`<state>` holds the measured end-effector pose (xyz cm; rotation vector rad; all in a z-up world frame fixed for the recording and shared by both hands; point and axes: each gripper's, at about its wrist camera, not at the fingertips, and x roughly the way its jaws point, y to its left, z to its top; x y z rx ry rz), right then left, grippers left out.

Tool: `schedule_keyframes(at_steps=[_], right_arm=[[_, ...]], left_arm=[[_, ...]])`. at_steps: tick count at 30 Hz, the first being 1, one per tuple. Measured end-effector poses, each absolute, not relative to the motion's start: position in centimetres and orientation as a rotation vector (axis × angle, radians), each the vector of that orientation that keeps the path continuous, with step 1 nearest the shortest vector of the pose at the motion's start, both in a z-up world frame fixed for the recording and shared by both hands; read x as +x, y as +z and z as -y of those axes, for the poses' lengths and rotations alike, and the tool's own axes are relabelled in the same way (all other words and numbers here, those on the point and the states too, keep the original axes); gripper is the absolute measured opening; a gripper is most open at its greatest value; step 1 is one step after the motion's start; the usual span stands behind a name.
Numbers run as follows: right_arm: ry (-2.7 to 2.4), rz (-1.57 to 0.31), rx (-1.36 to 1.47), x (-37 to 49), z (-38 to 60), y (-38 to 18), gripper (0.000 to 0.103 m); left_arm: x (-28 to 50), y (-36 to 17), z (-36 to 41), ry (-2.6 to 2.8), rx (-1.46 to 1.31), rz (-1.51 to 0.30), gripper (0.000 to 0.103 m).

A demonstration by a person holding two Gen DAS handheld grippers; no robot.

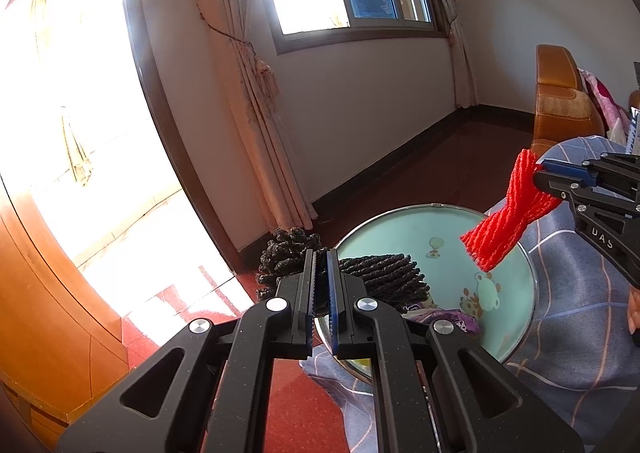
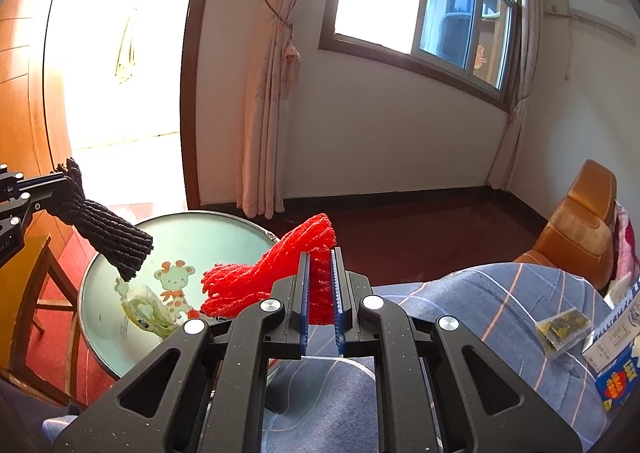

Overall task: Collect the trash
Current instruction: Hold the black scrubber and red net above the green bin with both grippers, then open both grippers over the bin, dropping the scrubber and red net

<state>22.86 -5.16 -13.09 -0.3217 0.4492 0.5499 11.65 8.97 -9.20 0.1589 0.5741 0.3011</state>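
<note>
My left gripper (image 1: pixel 322 255) is shut on a black foam net sleeve (image 1: pixel 384 273), which bunches out on both sides of the fingers. The right wrist view shows that gripper (image 2: pixel 64 179) holding the black sleeve (image 2: pixel 108 237) over a round pale-green basin (image 2: pixel 208 233) with a cartoon giraffe. My right gripper (image 2: pixel 320 253) is shut on a red foam net sleeve (image 2: pixel 272 269). In the left wrist view it (image 1: pixel 538 171) holds the red sleeve (image 1: pixel 508 213) hanging over the basin's (image 1: pixel 400 231) right rim. A purple wrapper (image 1: pixel 456 319) and a green-white wrapper (image 2: pixel 146 307) lie in the basin.
A blue checked cloth (image 2: pixel 500 293) lies under and right of the basin, with a small packet (image 2: pixel 564 327) and boxes (image 2: pixel 616 341) on it. An orange leather chair (image 2: pixel 580 229) stands at the right, a wooden stool (image 2: pixel 36 293) at the left. The floor is red tile.
</note>
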Motion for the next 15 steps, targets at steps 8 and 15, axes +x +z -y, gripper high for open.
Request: schedule_keyframes(at_steps=[8,15], right_arm=[[0.567,-0.447,-0.335,22.89,5.11,-12.94,0.011],[0.579,-0.425,-0.317,22.63,5.46,-12.63,0.047]], left_arm=[[11.59,-9.26,-8.96,0.277,0.155,-0.585,0.009],[11.36,-9.05,-9.26,0.288,0.137,-0.567,0.061]])
